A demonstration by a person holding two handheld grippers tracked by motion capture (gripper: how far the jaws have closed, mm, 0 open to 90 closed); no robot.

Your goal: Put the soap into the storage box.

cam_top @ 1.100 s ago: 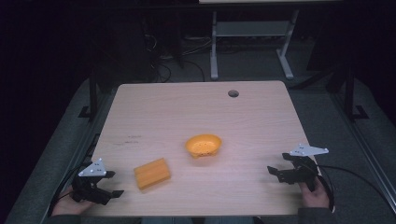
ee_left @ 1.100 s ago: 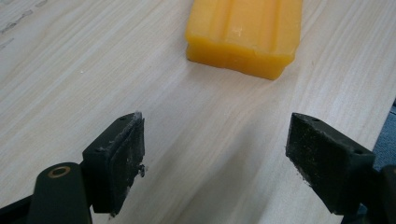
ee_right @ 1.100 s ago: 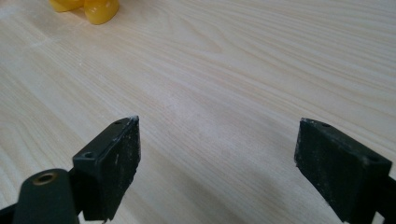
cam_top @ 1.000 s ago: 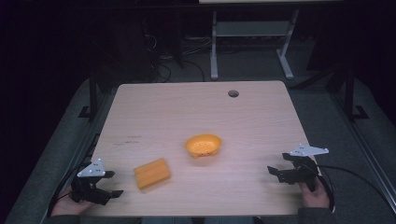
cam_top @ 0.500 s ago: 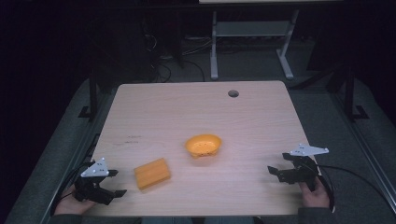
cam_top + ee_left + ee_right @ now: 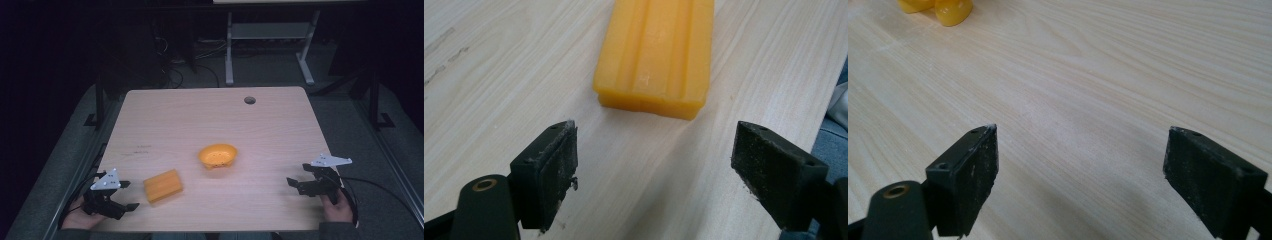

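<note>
Left hand-held gripper [image 6: 129, 196] low beside block [image 6: 162, 185]

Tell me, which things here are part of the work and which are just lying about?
In the work:
- flat ridged orange block, right ahead of the open left tongs
- small orange perforated bowl, probably
- open right tongs, waiting

Lying about:
- pale wooden table with its round cable hole
- metal stand behind the table
</note>
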